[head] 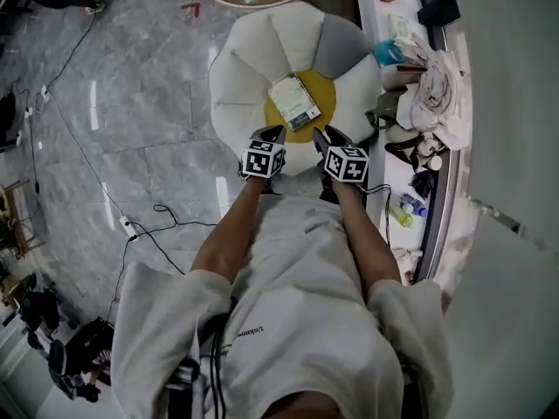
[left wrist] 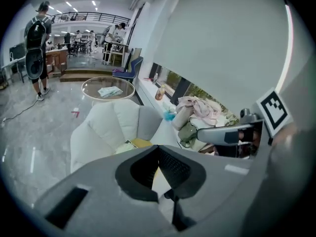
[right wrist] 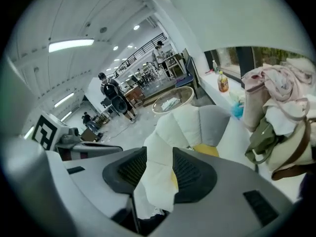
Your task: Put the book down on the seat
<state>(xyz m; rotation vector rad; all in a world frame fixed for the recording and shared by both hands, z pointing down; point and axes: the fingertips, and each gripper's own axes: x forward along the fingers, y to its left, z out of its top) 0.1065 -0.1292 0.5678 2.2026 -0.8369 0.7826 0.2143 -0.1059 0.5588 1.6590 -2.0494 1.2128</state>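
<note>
Just beyond the fingertips: the book [head: 295, 101] lies flat on the yellow centre cushion [head: 321, 103] of the flower-shaped seat [head: 240, 77], and neither tool touches it.
Book: closed, cover up, a little askew, resting on the cushion's left part and reaching past its edge towards the white petals.
Left gripper [head: 269, 135]: the fingers are drawn together with their tips meeting and nothing between them. It hovers over the near petal, short of the book.
Right gripper [head: 325, 136]: the fingers stand well apart and hold nothing; the gap shows only white petals and a sliver of yellow beyond. It is also short of the book, just to its right.
Done: the put-down looks complete, since the book rests on the seat by itself.
Left to do: probably nothing but drawing both tools clear.
Beyond the right fingers: a heap of clothes [head: 432, 85] on the ledge, well apart from the book.
</note>
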